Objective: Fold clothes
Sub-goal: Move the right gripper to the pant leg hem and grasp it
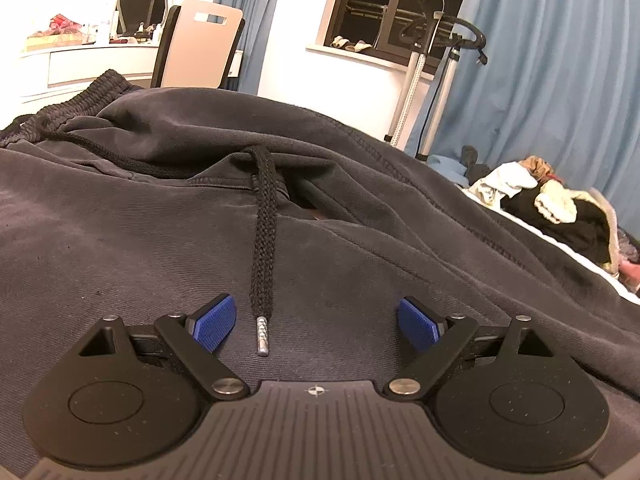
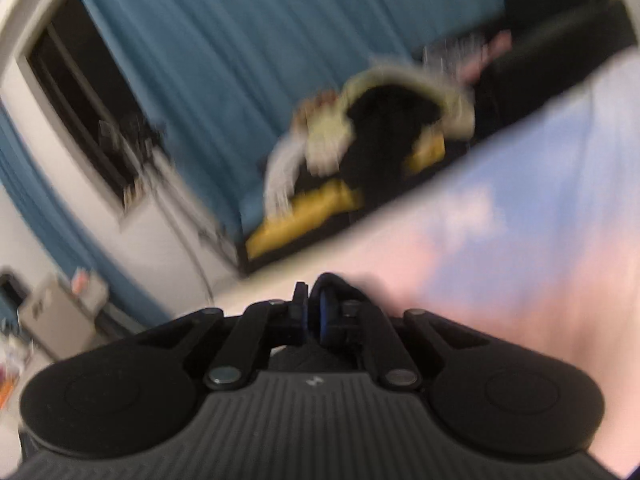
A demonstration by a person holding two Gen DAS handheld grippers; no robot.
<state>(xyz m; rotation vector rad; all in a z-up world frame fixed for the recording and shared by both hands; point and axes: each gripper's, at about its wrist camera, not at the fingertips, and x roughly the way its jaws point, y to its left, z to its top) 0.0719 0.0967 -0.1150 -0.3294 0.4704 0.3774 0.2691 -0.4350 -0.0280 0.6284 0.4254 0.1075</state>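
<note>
Dark grey sweatpants (image 1: 168, 216) lie spread over the bed and fill the left wrist view, with the ribbed waistband (image 1: 84, 96) at far left. A black drawstring (image 1: 262, 240) with a metal tip (image 1: 262, 336) runs toward me. My left gripper (image 1: 316, 326) is open, low over the fabric, its blue pads (image 1: 214, 326) on either side of the cord tip and apart from it. The right wrist view is blurred. My right gripper (image 2: 314, 314) is shut on a fold of dark fabric (image 2: 340, 286) that shows between and above the pads.
A pile of mixed clothes (image 1: 560, 208) lies at the bed's far right, also blurred in the right wrist view (image 2: 380, 136). Blue curtains (image 1: 560, 60), a window (image 1: 392, 8), a garment steamer stand (image 1: 424, 72), a chair (image 1: 200, 44) and a white desk (image 1: 88, 64) stand behind.
</note>
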